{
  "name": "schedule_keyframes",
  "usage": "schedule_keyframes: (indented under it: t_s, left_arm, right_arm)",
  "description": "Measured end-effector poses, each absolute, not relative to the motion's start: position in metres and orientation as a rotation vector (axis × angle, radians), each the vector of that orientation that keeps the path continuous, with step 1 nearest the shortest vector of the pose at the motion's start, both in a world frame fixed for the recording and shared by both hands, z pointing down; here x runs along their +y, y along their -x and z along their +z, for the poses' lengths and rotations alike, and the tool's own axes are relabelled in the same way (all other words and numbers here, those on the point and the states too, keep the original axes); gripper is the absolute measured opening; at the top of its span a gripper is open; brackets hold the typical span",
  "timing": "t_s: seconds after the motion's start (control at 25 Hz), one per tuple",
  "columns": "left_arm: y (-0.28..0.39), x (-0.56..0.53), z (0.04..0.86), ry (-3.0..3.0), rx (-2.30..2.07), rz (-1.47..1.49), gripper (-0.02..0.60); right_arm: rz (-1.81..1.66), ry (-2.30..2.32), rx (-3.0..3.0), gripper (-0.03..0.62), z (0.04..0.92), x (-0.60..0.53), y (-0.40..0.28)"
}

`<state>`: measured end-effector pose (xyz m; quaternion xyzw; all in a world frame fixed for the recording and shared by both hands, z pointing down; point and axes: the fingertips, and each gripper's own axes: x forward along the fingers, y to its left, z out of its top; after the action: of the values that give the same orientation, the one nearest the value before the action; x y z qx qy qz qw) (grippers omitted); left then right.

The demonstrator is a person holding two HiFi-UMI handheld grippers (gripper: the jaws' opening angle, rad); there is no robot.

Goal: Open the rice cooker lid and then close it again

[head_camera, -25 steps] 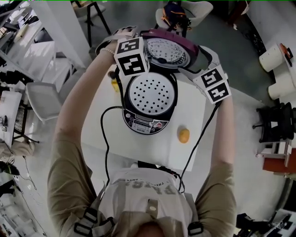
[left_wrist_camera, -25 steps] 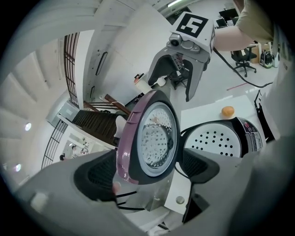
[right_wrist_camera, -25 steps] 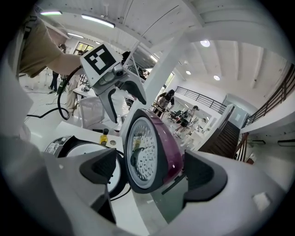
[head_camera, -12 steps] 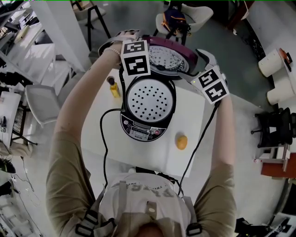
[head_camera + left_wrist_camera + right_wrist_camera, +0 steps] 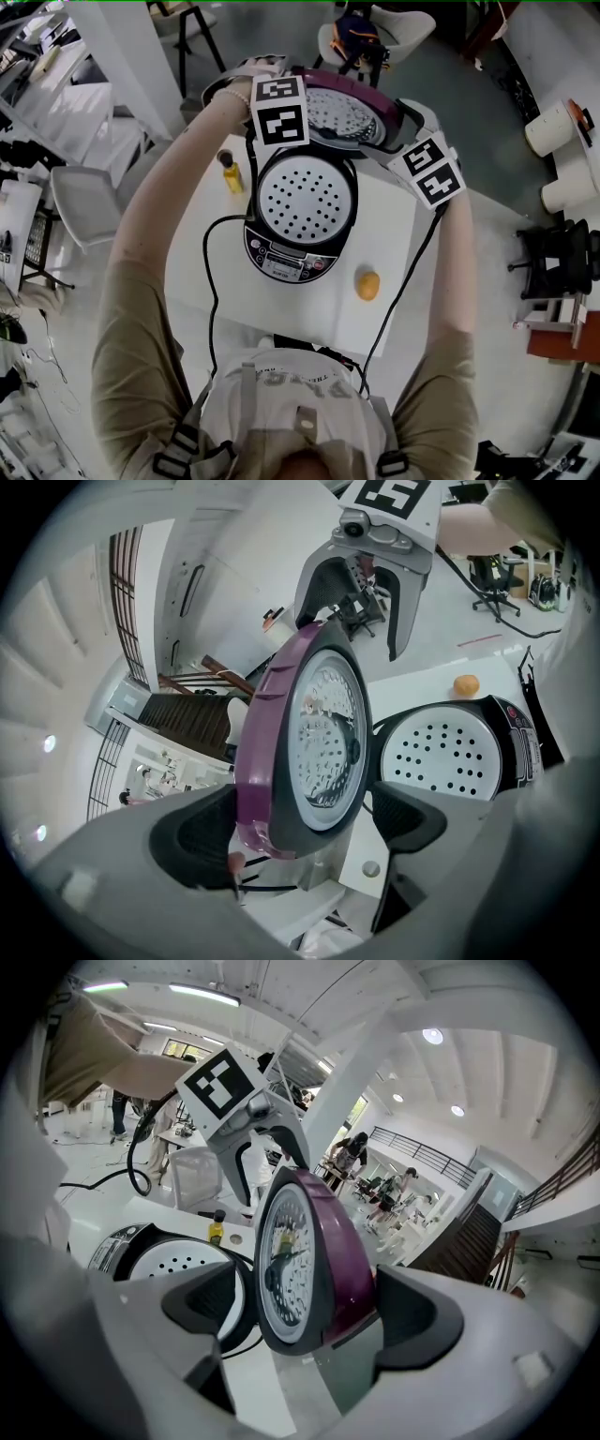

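Left claw (image 5: 314,822) spread astride raised lid (image 5: 323,733) | right claw (image 5: 314,1307) likewise | cooker (image 5: 286,260) holds perforated tray (image 5: 305,197)

No words or numbers can be read. The control panel (image 5: 287,266) of the rice cooker (image 5: 305,199) bears marks too small to make out; the print on the person's shirt (image 5: 298,382) is blurred.

One rice cooker (image 5: 300,211) with one lid (image 5: 352,112), one small yellow bottle (image 5: 231,173) at the worktop's (image 5: 281,300) left edge, one orange fruit (image 5: 368,285) near its right edge; two grippers: left gripper (image 5: 305,827), right gripper (image 5: 314,1305).
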<state>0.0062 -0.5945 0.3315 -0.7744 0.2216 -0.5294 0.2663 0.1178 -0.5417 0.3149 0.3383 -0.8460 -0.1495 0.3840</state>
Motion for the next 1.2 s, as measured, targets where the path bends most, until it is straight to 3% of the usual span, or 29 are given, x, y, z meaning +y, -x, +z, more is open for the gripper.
schedule_keyframes:
  t_s: [1.2]
  left_arm:
    - [0.017,-0.519,0.343,2.071,0.548,-1.460,0.468]
  right_arm:
    - [-0.341,-0.811,-2.147,0.445,0.329,-0.465,-0.101]
